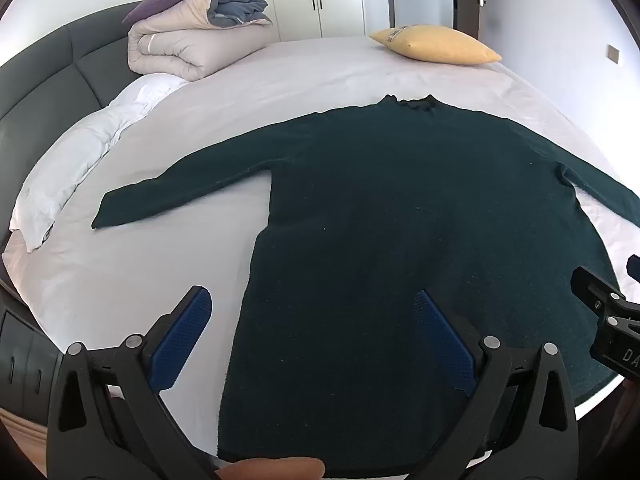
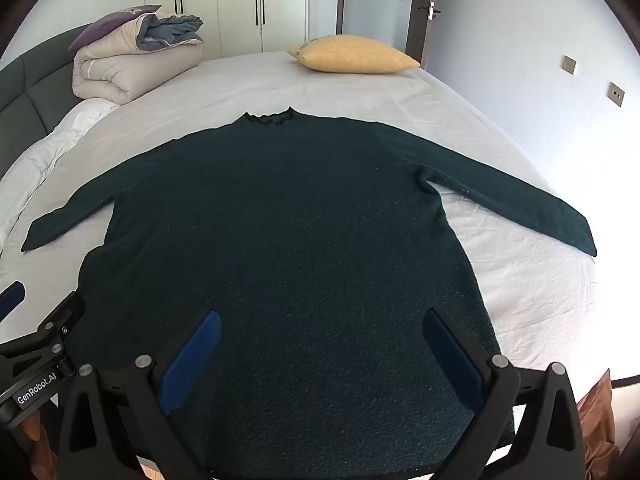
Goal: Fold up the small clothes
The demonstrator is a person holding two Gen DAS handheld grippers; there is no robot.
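Note:
A dark green long-sleeved sweater lies flat on the bed, both sleeves spread outward and the collar at the far side. My left gripper hovers open above the sweater's lower left edge, one blue pad over the sheet, the other over the fabric. Open as well, my right gripper hangs over the lower middle of the sweater with nothing between its blue pads. Each gripper shows at the edge of the other's view: the right gripper's body and the left gripper's body.
The bed carries a white sheet. A folded duvet stack and a white pillow lie at the left by the dark headboard. A yellow pillow rests at the far side. Wardrobes and a door stand behind.

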